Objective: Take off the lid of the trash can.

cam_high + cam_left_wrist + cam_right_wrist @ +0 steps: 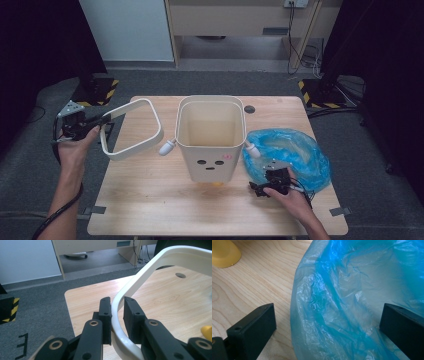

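Wide-open, the right tool [327, 322] hovers just over the near edge of the crumpled blue bag [352, 295] on the tabletop [150, 200], likely poised to pick it up. At far left, the left tool [117, 312] pinches the cream rim ring [150, 267], lifted clear of the open bin [211, 137], presumably freeing it for lining. Something yellow [217, 184] peeks from beneath the bin, unidentifiable.

On the light wooden bench [150, 200]: 1 tall cream plastic bin [211, 137] with a face printed on its front, 1 cream rounded-rectangle plastic rim ring [134, 129], 1 crumpled translucent blue plastic bag [295, 150], and 1 small yellow rounded piece [224, 252]. 2 black claws: the left claw [117, 305] and the right claw [327, 322].
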Demonstrator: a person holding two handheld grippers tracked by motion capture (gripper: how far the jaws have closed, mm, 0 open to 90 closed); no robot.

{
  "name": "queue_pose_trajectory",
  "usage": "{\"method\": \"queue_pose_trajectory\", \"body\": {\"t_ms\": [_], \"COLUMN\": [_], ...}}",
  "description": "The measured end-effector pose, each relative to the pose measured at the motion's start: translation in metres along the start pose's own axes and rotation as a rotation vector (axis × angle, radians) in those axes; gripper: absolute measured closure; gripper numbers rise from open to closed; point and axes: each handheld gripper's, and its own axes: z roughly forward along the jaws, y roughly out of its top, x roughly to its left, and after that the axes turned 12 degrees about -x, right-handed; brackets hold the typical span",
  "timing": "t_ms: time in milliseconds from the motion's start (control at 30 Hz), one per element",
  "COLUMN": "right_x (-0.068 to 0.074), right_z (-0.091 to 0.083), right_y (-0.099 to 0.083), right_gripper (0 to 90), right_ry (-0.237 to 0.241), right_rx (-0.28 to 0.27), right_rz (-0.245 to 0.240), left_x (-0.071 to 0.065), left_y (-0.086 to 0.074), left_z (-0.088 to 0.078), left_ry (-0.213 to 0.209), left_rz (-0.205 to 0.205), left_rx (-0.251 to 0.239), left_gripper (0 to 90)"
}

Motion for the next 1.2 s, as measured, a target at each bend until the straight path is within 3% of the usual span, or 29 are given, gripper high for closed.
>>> {"method": "queue_pose_trajectory", "body": {"t_ms": [500,1200], "right_x": [0.000,0.000], "right_z": [0.000,0.000], "right_y": [0.000,0.000], "right_gripper": [0.7,0.7], "right_ry": [0.000,-0.001], "right_rx": [0.000,0.000], "right_rz": [0.000,0.001], "left_x": [-0.002,-0.020], "left_y": [-0.038,-0.086], "left_z": [0.009,0.026], "left_ry": [0.003,-0.029], "left_rz": [-0.010,-0.008], "left_rx": [0.032,0.109], "left_gripper": [76.3,76.3]}}
